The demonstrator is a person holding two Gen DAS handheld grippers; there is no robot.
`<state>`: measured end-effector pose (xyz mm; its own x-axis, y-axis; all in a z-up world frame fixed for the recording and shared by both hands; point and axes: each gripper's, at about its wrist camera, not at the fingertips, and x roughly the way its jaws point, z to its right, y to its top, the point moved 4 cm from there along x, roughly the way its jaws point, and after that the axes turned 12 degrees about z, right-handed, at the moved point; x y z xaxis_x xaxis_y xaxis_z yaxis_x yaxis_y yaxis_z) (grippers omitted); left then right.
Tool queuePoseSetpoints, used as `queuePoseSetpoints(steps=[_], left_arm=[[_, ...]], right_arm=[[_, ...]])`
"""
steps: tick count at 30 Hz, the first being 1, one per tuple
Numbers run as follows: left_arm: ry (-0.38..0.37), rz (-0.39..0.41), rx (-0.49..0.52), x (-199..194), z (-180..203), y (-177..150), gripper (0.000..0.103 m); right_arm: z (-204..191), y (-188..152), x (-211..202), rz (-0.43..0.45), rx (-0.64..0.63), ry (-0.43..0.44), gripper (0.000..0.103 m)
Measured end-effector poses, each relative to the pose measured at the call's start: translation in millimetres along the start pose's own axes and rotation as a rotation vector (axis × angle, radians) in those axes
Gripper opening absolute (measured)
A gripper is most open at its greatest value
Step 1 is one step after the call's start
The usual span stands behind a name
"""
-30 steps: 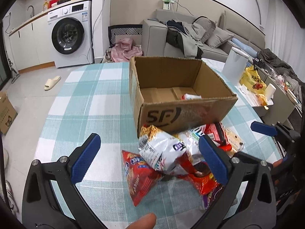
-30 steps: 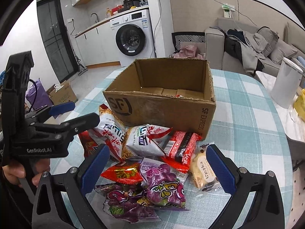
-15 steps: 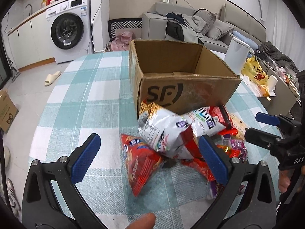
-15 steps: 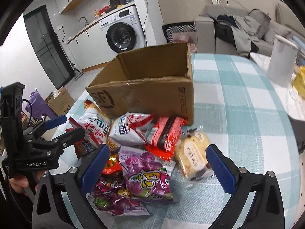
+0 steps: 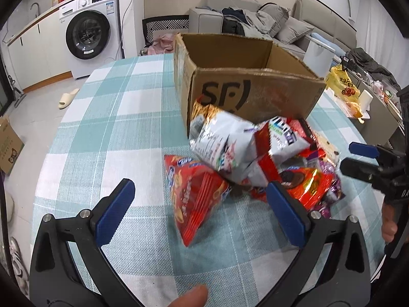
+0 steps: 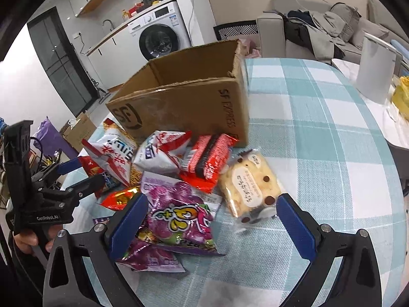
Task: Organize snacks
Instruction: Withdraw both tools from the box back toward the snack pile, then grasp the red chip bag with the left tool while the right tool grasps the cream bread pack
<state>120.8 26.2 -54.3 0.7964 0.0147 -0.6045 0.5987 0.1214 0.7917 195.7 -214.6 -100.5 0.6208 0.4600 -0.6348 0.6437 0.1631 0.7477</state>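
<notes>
**Two open hand-held grippers, one heap of snacks still outside the box**

Both tools hover over the pile with nothing between their blue pads. The left hand-held gripper fills the lower part of its view, jaws spread wide, with the red triangular packet lying on the desk between them and slightly ahead. The right hand-held gripper is likewise wide open at the bottom of its view, the purple grape-candy bag just inside its left pad and the pale chocolate-chip cake packet near its right pad.

The cardboard box, printed "SF", stands open at upper centre of the left view; its inside cannot be seen from this low angle. Heaped against its front wall are a white-and-red chip bag, a red noodle packet and more wrappers, overlapping one another.

By my reading the step in hand is the approach for a pick: neither tool has chosen and closed yet. The next move calls for lowering one tool over a single free-lying packet, and the red triangular one on the left or the cake packet on the right look easiest, since each sits at the edge of the heap. The pads should close on a crimped edge or the body without catching a neighbour, then lift clear of the box rim.
</notes>
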Motion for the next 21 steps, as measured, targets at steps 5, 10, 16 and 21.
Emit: queuePoseSetpoints(steps=[5,10,16,21], left_arm=[[0.012,-0.008,0.004,2.8,-7.9,-6.3,0.102],[0.017,-0.023,-0.013,8.8,-16.4,-10.4,0.102],[0.022,-0.042,-0.013,19.7,-23.7,-14.3,0.102],[0.017,-0.054,-0.01,29.2,-27.1,-16.4,0.102]], right_arm=[[10.2,0.0,0.0,0.005,0.005,-0.018,0.103],[22.9,-0.5,3.4,-0.003,0.011,-0.049,0.102],[44.4,-0.1,4.2,-0.001,0.035,-0.097,0.1],[52.4,-6.5,12.8,-0.035,0.018,-0.133,0.089]])
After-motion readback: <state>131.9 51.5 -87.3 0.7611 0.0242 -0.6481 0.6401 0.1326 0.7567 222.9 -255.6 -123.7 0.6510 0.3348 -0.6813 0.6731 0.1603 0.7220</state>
